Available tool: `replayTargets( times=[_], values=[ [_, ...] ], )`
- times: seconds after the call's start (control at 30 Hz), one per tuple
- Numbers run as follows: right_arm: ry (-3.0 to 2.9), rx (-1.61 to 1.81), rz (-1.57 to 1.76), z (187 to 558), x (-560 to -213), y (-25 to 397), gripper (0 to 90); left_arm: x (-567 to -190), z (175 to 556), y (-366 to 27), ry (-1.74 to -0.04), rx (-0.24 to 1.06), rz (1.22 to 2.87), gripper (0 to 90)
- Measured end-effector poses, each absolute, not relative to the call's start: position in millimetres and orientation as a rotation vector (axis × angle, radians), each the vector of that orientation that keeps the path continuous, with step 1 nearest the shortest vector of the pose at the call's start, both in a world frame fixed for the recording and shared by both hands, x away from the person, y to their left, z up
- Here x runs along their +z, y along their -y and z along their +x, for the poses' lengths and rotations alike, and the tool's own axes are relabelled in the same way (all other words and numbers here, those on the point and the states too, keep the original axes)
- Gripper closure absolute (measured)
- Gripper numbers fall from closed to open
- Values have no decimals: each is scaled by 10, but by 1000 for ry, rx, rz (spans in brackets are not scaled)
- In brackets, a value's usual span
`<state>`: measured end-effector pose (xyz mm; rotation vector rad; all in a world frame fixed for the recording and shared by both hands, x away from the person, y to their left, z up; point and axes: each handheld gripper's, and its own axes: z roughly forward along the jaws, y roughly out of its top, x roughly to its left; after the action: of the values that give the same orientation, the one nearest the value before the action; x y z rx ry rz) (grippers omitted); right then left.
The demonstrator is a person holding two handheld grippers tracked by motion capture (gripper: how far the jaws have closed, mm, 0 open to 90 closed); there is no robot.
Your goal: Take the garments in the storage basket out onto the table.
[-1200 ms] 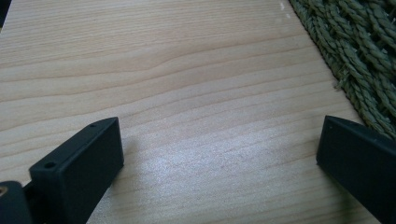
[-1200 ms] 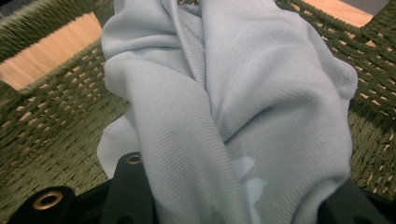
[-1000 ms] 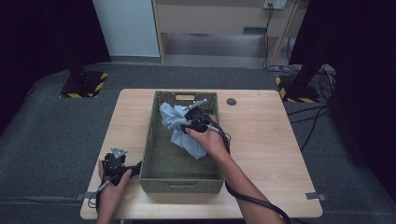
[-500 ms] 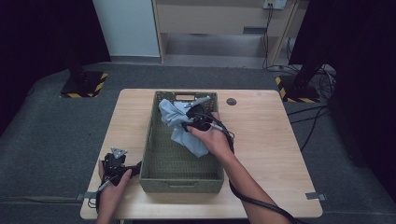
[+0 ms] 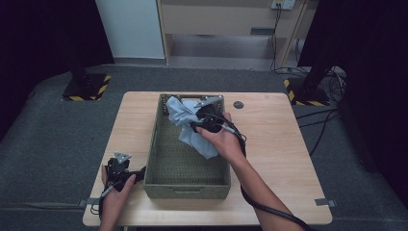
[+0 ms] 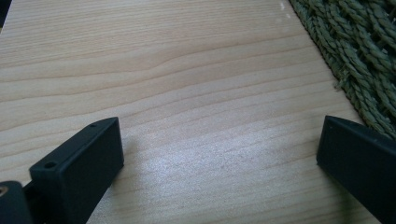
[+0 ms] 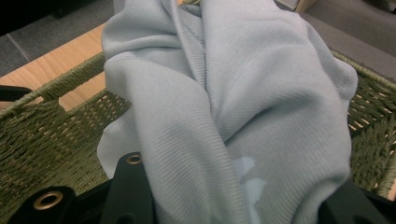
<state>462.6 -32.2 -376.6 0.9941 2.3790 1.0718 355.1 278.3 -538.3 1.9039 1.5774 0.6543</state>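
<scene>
A light blue cloth (image 5: pixel 188 126) hangs bunched over the far half of a green woven basket (image 5: pixel 159 144) on the wooden table. My right gripper (image 5: pixel 201 119) is shut on the cloth and holds it up above the basket floor. In the right gripper view the cloth (image 7: pixel 243 107) drapes between the black jaws and hides their tips. My left gripper (image 5: pixel 126 174) rests low on the table at the basket's near left corner. Its jaws stand wide apart, open over bare wood (image 6: pixel 196 116), with the basket's woven wall (image 6: pixel 359 51) at the right.
A small dark round disc (image 5: pixel 238 104) lies on the table beyond the basket's far right corner. The table's right half (image 5: pixel 279 144) is bare wood. Black stands with yellow-striped bases (image 5: pixel 86 86) sit on the grey floor at both far sides. A cable trails from the right gripper.
The right gripper has carried the cloth a little up and toward the basket's far end. The left gripper has stayed in place.
</scene>
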Motion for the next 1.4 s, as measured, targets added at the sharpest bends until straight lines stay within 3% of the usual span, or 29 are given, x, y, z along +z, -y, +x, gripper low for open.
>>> replayTargets(
  times=[1.4],
  values=[
    [-2293, 1141, 1013, 4491, -3480, 694, 560, -5383, 3551, -2784, -1577, 654, 1905, 0]
  ],
)
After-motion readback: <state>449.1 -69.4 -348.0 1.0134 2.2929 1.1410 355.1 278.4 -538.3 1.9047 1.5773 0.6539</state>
